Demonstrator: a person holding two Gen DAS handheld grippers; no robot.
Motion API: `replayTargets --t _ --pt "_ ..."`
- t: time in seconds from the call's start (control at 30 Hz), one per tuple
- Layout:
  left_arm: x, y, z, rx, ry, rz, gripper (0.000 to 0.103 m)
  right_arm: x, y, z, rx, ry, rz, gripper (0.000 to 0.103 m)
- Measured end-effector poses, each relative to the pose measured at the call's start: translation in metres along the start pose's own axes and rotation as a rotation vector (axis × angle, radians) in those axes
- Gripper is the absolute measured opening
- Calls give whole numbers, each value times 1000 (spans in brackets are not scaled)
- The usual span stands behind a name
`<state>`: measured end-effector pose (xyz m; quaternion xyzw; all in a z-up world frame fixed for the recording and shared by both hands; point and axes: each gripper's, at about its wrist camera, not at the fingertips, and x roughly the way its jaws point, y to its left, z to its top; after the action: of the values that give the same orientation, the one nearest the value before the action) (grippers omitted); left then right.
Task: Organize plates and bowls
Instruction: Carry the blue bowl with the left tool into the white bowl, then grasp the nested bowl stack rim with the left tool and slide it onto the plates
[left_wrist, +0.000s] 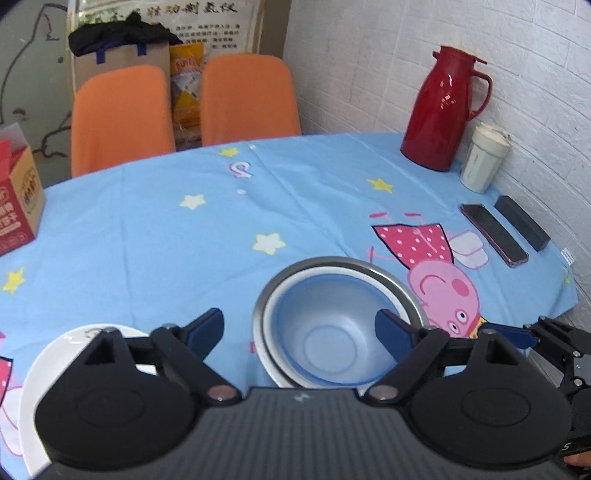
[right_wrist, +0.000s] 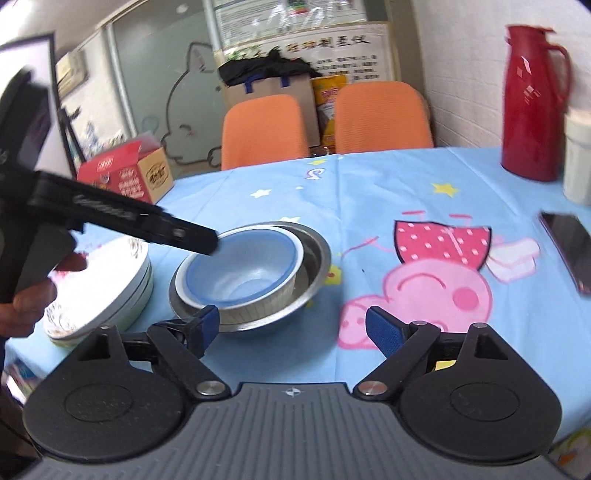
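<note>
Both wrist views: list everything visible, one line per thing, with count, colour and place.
blue bowl: one, nested in the white bowl
white bowl: one, inside the steel bowl
steel bowl: one, silver, table centre
plates: a stack, white, beside the bowls
thermos: one, red, by the wall
cup: one, white, beside the thermos
phone: one, dark, table edge
carton: one, red
chairs: two, orange
left tongs: open
right tongs: open

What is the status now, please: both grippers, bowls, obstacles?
Left gripper open, empty. Right gripper open, empty. Blue plastic bowl nested in steel bowl; white plate stack beside. Nothing blocking.
</note>
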<state>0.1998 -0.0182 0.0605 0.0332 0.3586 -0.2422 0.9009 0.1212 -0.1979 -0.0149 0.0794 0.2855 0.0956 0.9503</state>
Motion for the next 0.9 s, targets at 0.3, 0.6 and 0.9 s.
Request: replayTargets --t 0.3,0.6,0.9 --pt "-9 18 -12 -128 -49 50 92 -4 -15 -16 129 -11 -8 103" --pt "30 26 -3 -107 48 77 92 23 -10 6 86 18 -8 103" --pt "62 21 17 -9 99 94 92 53 -3 13 21 75 -41 103"
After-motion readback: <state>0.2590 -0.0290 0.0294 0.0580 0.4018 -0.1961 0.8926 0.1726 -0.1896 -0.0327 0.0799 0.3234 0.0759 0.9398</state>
